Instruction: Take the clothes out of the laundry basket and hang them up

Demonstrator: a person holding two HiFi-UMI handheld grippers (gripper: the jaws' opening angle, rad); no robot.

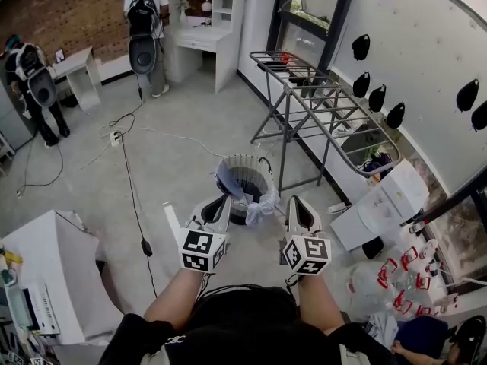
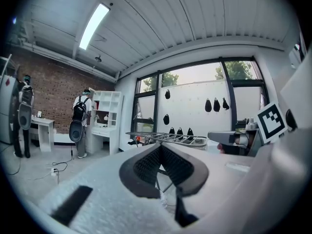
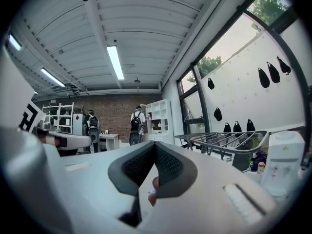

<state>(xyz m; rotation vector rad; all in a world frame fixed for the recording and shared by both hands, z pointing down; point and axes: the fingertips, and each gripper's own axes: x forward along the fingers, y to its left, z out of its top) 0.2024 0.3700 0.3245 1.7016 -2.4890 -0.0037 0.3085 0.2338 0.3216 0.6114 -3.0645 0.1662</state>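
The drying rack (image 1: 319,101) stands unfolded, its long axis running from upper left to lower right. Beside it the laundry basket (image 1: 245,164) stands upright, mouth up, its near rim hidden behind the grippers. The clothes (image 1: 261,207) lie bunched inside, their shape unclear. The left gripper (image 1: 221,204) and right gripper (image 1: 295,205) are clenched and empty.

The laundry basket (image 1: 242,160) is white and slatted, its clothes (image 1: 227,182) blue and pale; the drying rack (image 1: 319,101) is grey; left gripper (image 1: 225,197) and right gripper (image 1: 294,199) are white with black-and-white square markers

A grey concrete floor (image 1: 183,143), brick wall (image 1: 68,10), white shelved desk (image 1: 202,36) and tall windows (image 2: 192,89) lie under strip lights (image 2: 95,26).
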